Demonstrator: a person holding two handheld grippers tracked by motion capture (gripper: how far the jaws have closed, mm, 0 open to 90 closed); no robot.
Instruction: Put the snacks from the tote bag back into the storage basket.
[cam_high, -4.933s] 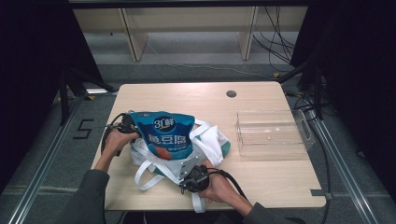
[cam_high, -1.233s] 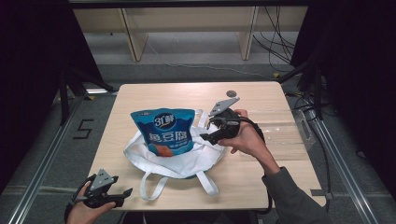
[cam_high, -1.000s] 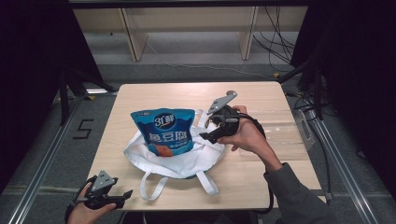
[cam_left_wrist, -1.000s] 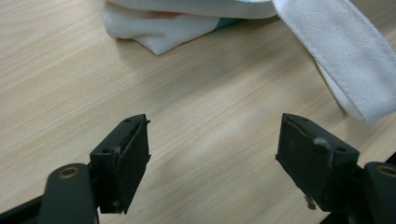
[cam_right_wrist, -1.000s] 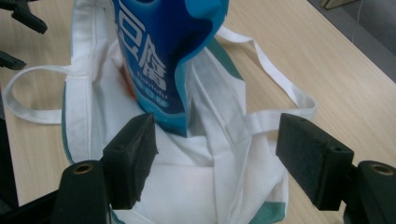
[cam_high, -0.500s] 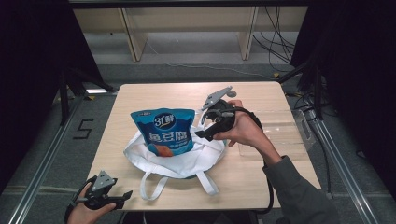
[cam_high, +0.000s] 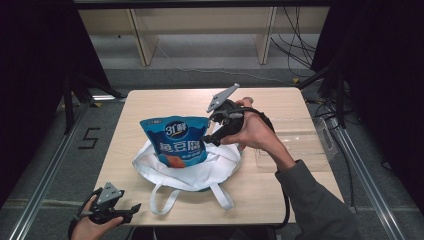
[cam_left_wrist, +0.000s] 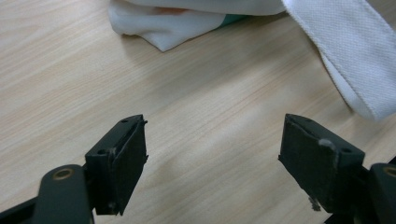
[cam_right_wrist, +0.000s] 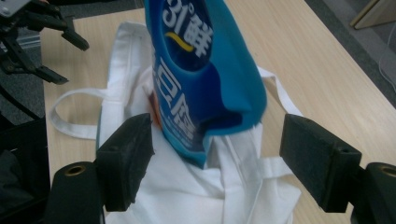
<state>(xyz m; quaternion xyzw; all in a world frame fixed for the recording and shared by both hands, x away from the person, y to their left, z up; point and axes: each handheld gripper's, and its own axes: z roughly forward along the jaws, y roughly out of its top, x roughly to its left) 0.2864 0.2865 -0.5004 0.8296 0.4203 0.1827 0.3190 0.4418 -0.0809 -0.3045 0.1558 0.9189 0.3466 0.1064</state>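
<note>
Nearest us, at seven o'clock off the bench's (cam_high: 280, 200) front edge, our left tongs (cam_high: 131, 208) hang low with the jaws spread wide and nothing between them. In the left gripper view they look across bare wood toward a fold of the bag (cam_left_wrist: 187, 23) and one of its straps (cam_left_wrist: 345, 60), well short of both.

Farther in, at the middle of the bench, the white bag (cam_high: 190, 172) lies slumped and open, its two straps trailing toward six o'clock. The blue pouch (cam_high: 175, 140) stands upright with its bottom tucked into the bag's mouth and most of its printed face above the cloth (so it is in, but only partly).

Beyond that, at about two o'clock from the pouch, our right tongs (cam_high: 206, 141) point at its right edge. In the right gripper view the jaws stand wide apart on either side of the pouch's (cam_right_wrist: 205, 79) near corner, gripping nothing; we cannot tell whether a pad touches it.

At three o'clock a clear tray (cam_high: 300, 145) sits near the bench's right edge, apart from the work.

We judge the packing to be about halfway: the pouch has reached the bag, yet it is not seated. What is left, as we read it, is to press or lay it down inside, then gather the cloth and straps around it, likely with the left tongs coming up to help.
</note>
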